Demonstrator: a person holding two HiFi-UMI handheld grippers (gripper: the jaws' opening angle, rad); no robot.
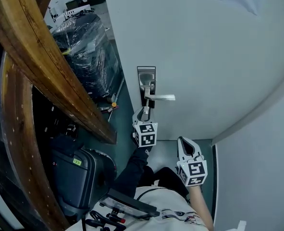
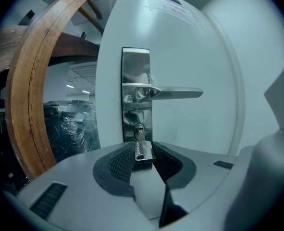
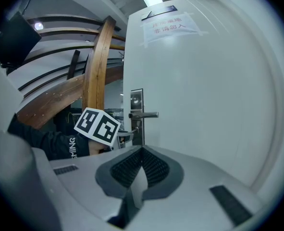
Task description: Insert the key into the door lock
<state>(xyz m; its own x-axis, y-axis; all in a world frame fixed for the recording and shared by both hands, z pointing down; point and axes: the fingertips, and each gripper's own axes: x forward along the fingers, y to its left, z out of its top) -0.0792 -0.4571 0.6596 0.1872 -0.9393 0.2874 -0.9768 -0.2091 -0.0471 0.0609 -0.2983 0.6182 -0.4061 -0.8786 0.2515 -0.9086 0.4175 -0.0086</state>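
A steel lock plate with a lever handle sits on the white door. Its keyhole is below the handle. My left gripper is shut on a silver key, held up against the plate. The key's blade reaches the keyhole; how deep it sits I cannot tell. In the head view the left gripper is just under the handle. My right gripper hangs lower and to the right, away from the door, shut with nothing between its pads.
Large curved wooden beams rise on the left, close to the door's edge. Behind them are black goods wrapped in plastic film. A dark case stands on the floor at lower left. A grey wall closes the right side.
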